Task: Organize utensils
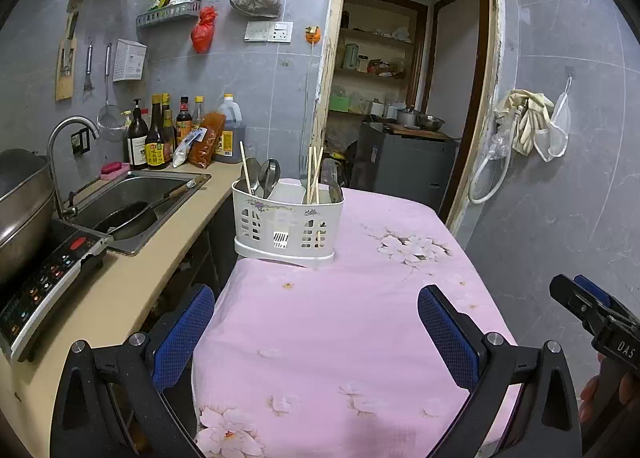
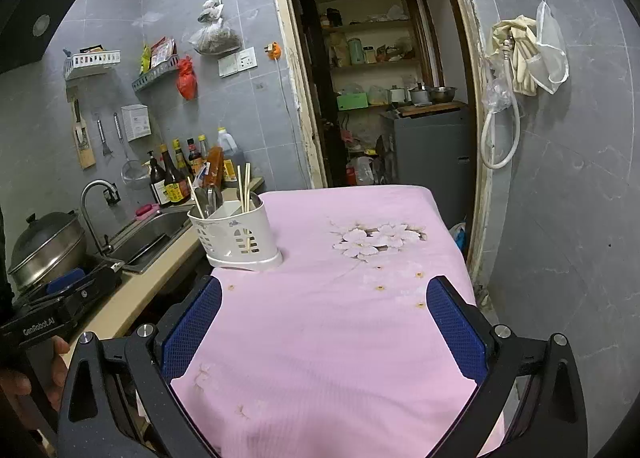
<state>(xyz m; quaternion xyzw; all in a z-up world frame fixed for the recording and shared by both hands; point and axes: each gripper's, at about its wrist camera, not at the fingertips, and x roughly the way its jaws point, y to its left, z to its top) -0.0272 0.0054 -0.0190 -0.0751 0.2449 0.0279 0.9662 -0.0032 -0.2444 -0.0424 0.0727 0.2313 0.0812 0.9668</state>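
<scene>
Pink floral tablecloth (image 1: 340, 318) spread over the table, filling the foreground of both views. Beige counter (image 1: 132, 278) alongside at left, holding a steel sink (image 1: 136, 194) with a dark pan (image 1: 128, 220) inside. White plastic utensil caddy (image 1: 286, 222) upright at the far left corner of the cloth, beside the counter edge. Spoons (image 1: 269, 174) bowl-up in its left compartment with one chopstick (image 1: 245, 166); further chopsticks (image 1: 315, 174) in the right compartment. Left gripper (image 1: 316, 338) low over the near cloth, blue pads spread wide, empty. Right gripper (image 2: 324, 334) likewise spread, empty, well short of the caddy.
</scene>
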